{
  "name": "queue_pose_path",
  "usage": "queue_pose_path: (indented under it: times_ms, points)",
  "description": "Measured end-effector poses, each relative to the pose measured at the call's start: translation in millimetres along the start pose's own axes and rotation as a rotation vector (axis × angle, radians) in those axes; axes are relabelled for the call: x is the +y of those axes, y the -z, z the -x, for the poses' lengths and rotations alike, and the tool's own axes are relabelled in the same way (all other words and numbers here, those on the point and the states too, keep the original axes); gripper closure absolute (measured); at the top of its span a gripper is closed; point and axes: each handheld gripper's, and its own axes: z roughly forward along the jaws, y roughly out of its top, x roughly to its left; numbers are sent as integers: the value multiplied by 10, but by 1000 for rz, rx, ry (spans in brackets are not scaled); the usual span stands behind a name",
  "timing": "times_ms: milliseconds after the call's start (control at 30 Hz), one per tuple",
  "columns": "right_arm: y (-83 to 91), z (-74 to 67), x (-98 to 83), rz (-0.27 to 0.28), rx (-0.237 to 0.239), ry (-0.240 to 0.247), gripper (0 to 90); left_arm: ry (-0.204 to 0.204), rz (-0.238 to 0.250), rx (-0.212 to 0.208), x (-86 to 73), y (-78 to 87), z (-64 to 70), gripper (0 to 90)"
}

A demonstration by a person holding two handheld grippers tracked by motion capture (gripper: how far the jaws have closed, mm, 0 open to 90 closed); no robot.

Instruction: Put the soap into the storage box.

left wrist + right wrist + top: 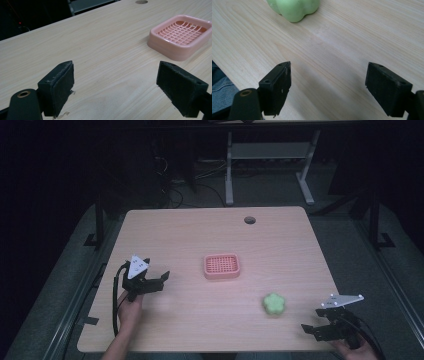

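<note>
On the wooden counter [200,235] a pale green lobed lump [274,304], shaped like a small flower or pepper, sits toward the near right, well apart from the pink slotted tray [221,266] at the middle. The right tongs [320,321] rest at the near right corner, just right of and nearer than the lump, jaws spread wide and holding nothing; in the right gripper view the lump [293,7] lies ahead of the jaws, a little left of the gap. The left tongs [156,278] sit at the near left, likewise wide open and empty, with the tray [180,35] ahead to their right. The lump looks light and probably soft or spongy, with a smooth matt skin, so it may squash or roll under a hard pinch. A sound hold would be across its middle, jaws set into two opposite grooves between lobes, closed gently. The tray looks like stiff, light plastic.
</note>
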Motion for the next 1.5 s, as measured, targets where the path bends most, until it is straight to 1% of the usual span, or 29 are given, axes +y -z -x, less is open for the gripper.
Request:
queue_pose_path:
  times_ms: [67,133,167,233,267,300,400,500,600,633,667,733,833,900,967,1100,1133,1167,1300,1400,1500]
  points:
    - [-8,-13,15,-1,-2,14,204,1,1,1,4,7,-6,143]
    - [-13,-27,20,-2,-2,12,204,-1,4,-2,6,11,-5,143]
    - [-13,-48,40,-9,-6,23,203,-4,7,-2,7,10,1,143]
    - [-16,-60,55,-8,-8,28,199,-8,0,2,6,7,7,143]
    - [-14,-82,91,-15,-7,33,195,2,-2,-4,-2,4,2,143]
    - [-21,-84,111,-14,-4,40,194,3,-3,-4,-3,6,-4,143]
    - [-48,-100,173,-31,2,49,194,7,3,1,0,16,-13,143]
    - [-74,-118,238,-50,2,64,194,6,3,1,-2,18,-18,143]
    - [-84,-141,313,-59,1,79,194,8,2,1,-6,11,-21,143]
    - [-84,-141,313,-59,1,79,194,8,2,1,-6,11,-21,143]
    - [-87,-157,361,-64,0,86,192,7,3,2,-7,9,-21,143]
    - [-98,-166,406,-74,4,90,188,7,3,6,-7,8,-28,143]
    - [-114,-176,447,-91,-3,94,185,9,2,7,-8,12,-36,143]
    - [-135,-191,506,-106,11,110,165,10,4,7,-10,16,-42,143]
    - [-146,-209,542,-123,3,125,161,11,5,9,-10,18,-46,143]
    - [-166,-239,608,-128,5,137,161,8,1,12,-10,24,-61,143]
    - [-173,-248,623,-131,4,138,161,17,4,10,-13,22,-62,143]
    - [-179,-256,638,-136,8,141,161,17,3,11,-13,23,-62,143]
    - [-229,-290,699,-152,7,167,161,9,2,11,-10,25,-60,143]
    - [-266,-318,748,-165,15,177,157,11,4,13,-11,25,-57,143]
    - [-290,-341,803,-174,8,189,157,16,9,11,-12,27,-61,143]
